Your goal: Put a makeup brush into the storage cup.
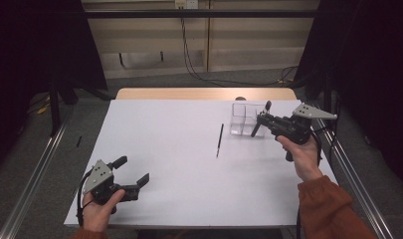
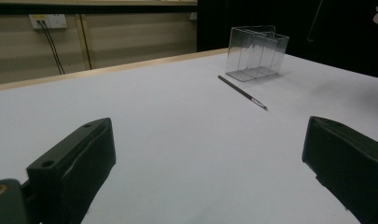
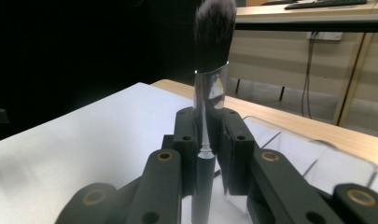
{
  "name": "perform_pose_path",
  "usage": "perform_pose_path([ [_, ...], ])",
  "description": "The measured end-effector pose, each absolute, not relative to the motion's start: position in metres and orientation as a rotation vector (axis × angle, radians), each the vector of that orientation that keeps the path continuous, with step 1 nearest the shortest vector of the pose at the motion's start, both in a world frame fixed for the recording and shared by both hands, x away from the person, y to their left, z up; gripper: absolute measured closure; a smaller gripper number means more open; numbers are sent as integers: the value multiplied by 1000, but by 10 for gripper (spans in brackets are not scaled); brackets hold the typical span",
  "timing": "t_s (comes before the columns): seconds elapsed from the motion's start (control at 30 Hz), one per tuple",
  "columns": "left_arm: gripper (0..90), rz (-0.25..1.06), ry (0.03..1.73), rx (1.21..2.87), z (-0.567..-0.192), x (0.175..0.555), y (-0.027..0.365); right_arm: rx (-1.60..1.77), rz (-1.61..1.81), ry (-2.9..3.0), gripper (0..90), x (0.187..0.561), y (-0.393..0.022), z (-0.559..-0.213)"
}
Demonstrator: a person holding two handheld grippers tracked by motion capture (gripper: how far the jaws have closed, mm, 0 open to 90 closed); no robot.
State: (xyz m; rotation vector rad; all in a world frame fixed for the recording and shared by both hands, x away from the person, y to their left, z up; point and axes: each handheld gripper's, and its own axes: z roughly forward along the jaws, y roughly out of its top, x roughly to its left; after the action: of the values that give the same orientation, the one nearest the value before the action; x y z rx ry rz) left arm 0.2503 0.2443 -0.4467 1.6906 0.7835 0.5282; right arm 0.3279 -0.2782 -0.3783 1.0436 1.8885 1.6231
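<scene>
Right tool [image 3: 207, 135] grips fluffy-tipped brush [image 3: 210, 88] (glossy metal ferrule).

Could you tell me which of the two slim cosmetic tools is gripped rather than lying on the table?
The makeup brush: the right gripper clamps its handle, bristles up. The thin pencil lies loose on the table.

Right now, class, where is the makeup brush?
In the high view the makeup brush is at the table's right, clamped in the right gripper over the clear organizer, bristles up, with the thin pencil lying to its left.
</scene>
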Motion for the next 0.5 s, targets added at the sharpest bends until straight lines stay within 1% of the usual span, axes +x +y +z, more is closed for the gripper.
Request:
perform_pose_path([
  [0.23, 27, 537, 786, 1691, -446, 250, 245, 1068, 1621, 1839, 791, 336, -290, -369],
  [0.3, 27, 537, 795, 1672, -446, 249, 244, 1060, 1607, 1835, 791, 338, -292, -366],
  [0.5, 27, 543, 778, 1681, -445, 248, 242, 1066, 1568, 1821, 791, 349, -295, -359],
])
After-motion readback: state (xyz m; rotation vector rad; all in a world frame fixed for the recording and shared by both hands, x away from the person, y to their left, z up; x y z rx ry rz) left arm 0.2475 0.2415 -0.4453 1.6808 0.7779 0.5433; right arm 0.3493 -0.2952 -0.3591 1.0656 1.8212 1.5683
